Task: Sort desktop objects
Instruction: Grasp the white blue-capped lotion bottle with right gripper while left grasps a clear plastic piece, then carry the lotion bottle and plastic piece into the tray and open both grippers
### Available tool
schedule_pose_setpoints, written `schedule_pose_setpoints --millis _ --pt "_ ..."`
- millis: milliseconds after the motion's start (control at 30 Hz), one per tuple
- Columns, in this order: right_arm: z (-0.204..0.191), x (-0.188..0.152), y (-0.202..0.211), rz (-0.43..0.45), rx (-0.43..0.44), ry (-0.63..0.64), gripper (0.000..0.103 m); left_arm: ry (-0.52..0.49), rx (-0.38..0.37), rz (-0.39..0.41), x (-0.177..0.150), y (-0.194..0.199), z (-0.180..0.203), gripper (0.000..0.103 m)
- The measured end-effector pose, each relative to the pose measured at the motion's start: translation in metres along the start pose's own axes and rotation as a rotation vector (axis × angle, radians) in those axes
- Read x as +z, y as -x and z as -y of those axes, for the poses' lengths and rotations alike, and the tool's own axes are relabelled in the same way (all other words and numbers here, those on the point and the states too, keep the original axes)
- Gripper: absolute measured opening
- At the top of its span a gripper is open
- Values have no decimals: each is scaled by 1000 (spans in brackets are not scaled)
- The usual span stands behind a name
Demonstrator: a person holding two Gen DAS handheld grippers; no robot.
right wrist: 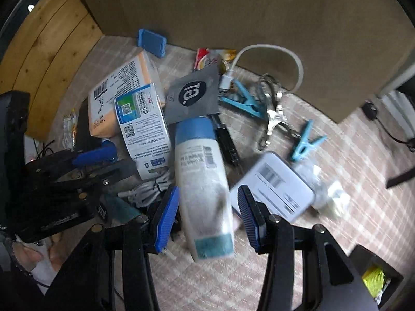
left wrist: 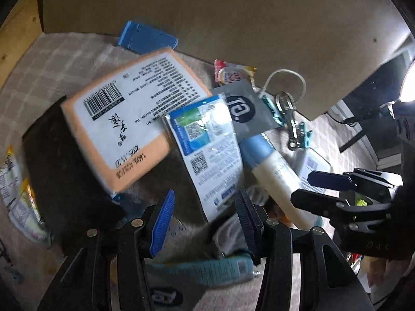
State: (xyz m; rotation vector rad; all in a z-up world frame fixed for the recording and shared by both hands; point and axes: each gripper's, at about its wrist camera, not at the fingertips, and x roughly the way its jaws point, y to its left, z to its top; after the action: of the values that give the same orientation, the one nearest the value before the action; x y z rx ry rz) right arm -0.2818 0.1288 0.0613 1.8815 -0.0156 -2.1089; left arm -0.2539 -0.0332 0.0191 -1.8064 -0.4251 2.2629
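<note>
In the left wrist view, the left gripper reaches low over the desk with its fingers spread wide, holding nothing; a blue-white packet lies just ahead, overlapping the orange pack. In the right wrist view, the right gripper tilts down, fingers wide apart on either side of the bottle, which lies mid-desk, without touching it.

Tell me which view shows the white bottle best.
The right wrist view: the bottle lies whole between the right gripper's open fingers, blue cap away. The left wrist view shows it only partly, its lower end hidden behind the gripper.
</note>
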Motion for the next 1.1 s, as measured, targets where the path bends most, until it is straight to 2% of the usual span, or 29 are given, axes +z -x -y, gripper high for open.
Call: schedule_pose_setpoints --millis 133,333,400,433,500,567,633,700,867,1100 --pt "2 5 -13 -27 10 2 52 31 -28 -2 6 -9 -6 46" --pt "-2 10 -22 -33 61 4 52 60 -68 -5 11 -18 -6 43" --pt "-4 11 -25 -32 60 10 52 65 -83 -2 12 -21 -5 38" --pt "-6 10 -26 -31 58 10 49 61 -92 -2 12 -21 -3 30" --pt "-9 9 -30 -43 51 11 47 46 -97 5 11 -20 2 25" --pt "-12 5 -32 -35 39 13 47 36 -109 13 9 -17 7 13" --pt "-13 1 -30 -20 34 8 46 21 -105 25 8 -12 13 9" --pt "-12 -3 -28 -12 42 -9 46 -1 -81 39 7 -5 19 9" --pt "-6 -17 -12 40 46 -59 46 1 -77 61 11 12 17 9" --pt "12 -46 22 106 30 -98 46 -59 -113 77 -6 49 33 9"
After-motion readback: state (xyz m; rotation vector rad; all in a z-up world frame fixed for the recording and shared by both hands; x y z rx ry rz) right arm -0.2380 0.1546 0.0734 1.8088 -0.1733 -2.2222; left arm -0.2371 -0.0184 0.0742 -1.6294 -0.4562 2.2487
